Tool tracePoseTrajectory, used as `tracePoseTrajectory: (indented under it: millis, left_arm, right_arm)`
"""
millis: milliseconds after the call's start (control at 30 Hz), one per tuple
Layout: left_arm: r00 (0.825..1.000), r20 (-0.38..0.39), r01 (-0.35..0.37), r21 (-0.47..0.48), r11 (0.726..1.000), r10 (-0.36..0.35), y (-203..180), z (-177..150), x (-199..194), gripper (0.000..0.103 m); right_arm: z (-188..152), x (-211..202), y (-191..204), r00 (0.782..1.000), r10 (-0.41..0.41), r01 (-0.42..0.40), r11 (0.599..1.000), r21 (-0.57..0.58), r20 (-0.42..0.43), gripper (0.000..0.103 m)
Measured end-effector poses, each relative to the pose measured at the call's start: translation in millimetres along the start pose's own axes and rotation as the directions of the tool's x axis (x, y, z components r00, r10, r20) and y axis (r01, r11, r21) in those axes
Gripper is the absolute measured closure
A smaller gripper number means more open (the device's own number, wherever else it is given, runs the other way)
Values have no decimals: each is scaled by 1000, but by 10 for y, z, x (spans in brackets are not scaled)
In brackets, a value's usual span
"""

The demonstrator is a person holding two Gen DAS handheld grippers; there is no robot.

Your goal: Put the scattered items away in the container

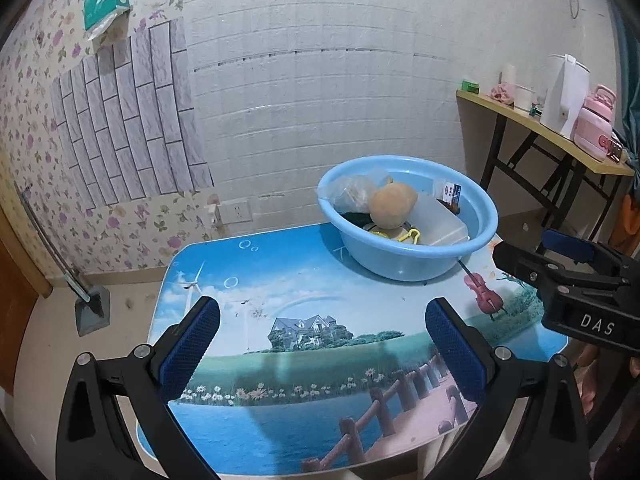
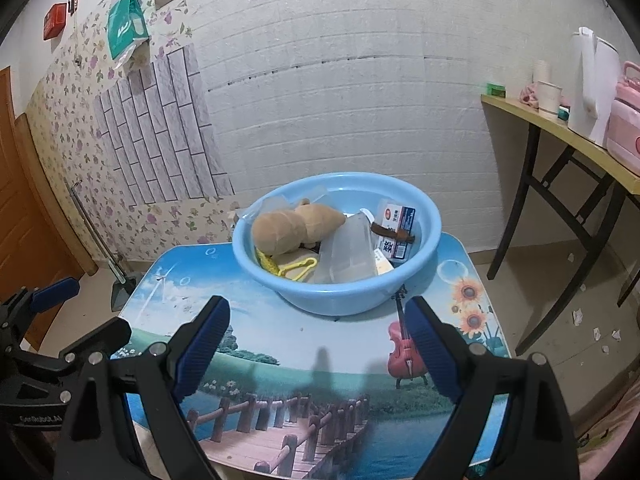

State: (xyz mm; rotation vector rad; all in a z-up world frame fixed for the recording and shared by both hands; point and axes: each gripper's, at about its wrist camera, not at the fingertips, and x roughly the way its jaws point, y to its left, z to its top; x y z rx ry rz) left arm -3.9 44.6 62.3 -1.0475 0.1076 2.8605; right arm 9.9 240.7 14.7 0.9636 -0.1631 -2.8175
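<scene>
A light blue basin [image 1: 476, 210] [image 2: 424, 204] stands at the far side of a small picture-printed table [image 1: 304, 344] [image 2: 320, 360]. In it lie a tan plush toy [image 1: 390, 204] [image 2: 296, 222], a clear plastic box [image 1: 436, 220] [image 2: 348, 252], a yellow clip [image 2: 298, 270], a small carton [image 2: 400, 222] and a clear bag [image 1: 352, 190]. My left gripper [image 1: 320, 344] is open and empty above the table's front. My right gripper [image 2: 318, 344] is open and empty, short of the basin. The right gripper also shows in the left wrist view [image 1: 560, 272].
A wooden side table [image 1: 560, 136] [image 2: 568, 144] with a white kettle [image 2: 592, 80] and a pink pot stands at the right. A dustpan [image 1: 90, 308] leans by the left wall. Paper scraps lie on the floor at the right [image 2: 596, 332].
</scene>
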Motion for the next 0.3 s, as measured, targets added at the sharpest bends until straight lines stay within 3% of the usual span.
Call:
tracePoseTrajectory:
  millis: [300]
  left_arm:
    - [1000,-9,1,-19,1000,-1,39,-6,184,0]
  right_arm:
    - [-31,256,-56,999,-1,1,1000,6,-42,13]
